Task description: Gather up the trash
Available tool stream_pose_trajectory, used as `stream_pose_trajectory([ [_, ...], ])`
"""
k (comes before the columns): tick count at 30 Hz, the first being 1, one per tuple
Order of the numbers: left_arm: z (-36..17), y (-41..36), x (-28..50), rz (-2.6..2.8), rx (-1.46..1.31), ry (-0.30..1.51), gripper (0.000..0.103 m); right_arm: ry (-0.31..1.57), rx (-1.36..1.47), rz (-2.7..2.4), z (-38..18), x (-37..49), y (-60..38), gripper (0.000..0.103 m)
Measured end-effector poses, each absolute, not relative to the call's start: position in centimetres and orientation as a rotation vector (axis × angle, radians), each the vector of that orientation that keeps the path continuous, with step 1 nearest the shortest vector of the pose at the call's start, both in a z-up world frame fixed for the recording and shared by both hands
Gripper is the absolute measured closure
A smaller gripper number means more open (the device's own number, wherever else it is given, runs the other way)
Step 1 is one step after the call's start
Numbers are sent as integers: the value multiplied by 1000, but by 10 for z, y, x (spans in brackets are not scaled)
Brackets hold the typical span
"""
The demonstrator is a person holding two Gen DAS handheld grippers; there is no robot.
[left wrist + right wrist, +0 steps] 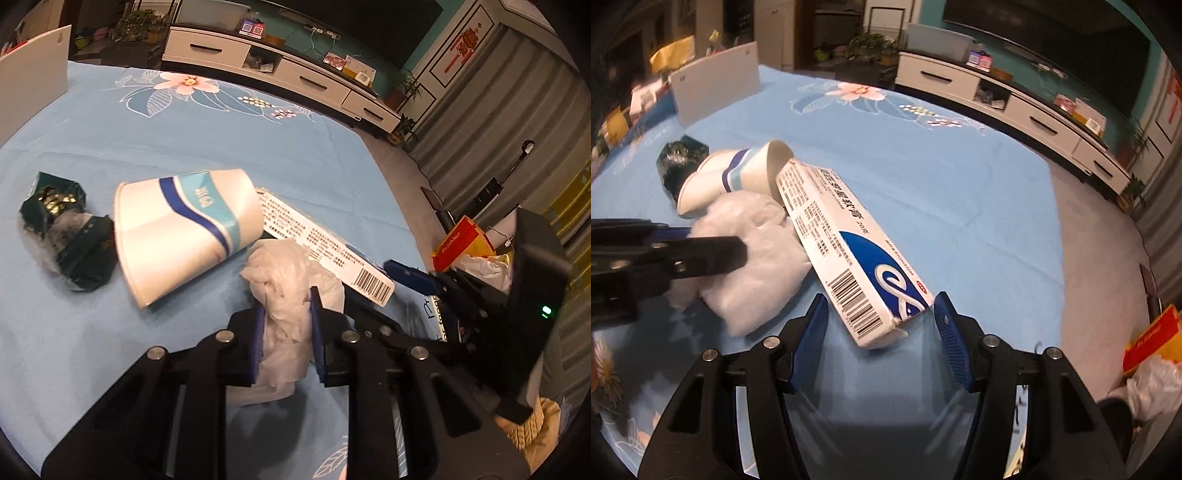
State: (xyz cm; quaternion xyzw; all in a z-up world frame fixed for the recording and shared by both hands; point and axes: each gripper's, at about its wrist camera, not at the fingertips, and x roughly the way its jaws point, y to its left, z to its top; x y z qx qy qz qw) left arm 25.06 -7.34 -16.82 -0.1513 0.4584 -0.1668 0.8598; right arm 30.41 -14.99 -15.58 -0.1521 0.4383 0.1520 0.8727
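Crumpled plastic bag (pixel 291 273) clenched in left gripper (pixel 287 314); right gripper (pixel 881 314) spread wide astride carton (pixel 846 251) end, closing likely next; cup (pixel 177 229) uncollected.

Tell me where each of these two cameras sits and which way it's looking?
Left wrist: rides on the left gripper, looking along its fingers, which pinch a white bag; the right gripper shows at right.
Right wrist: rides on the right gripper, open around a box; the left gripper enters from the left.
Both see the cup, bag, box and dark wrapper on the blue cloth.
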Motion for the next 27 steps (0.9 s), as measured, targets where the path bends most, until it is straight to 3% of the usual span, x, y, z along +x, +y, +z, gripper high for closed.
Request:
stream_pose_trajectory([
  [1, -168, -72, 250, -349, -319, 963, 80, 916, -319, 326, -156, 306, -149, 46],
  [5, -168, -72, 251, -352, -315, 969, 80, 925, -317, 343, -155, 310, -150, 76],
  [22, -155, -64, 219, -427, -290, 952, 80, 844, 85, 279, -126, 233, -202, 84],
  [23, -154, -64, 214, -434, -286, 950, 80, 837, 107, 270, -124, 226, -206, 86],
  [24, -152, -64, 210, -439, -282, 948, 80, 830, 132, 266, -121, 216, -212, 103],
  [27, -148, -62, 196, -452, -274, 944, 80, 821, 179, 249, -118, 195, -221, 102],
])
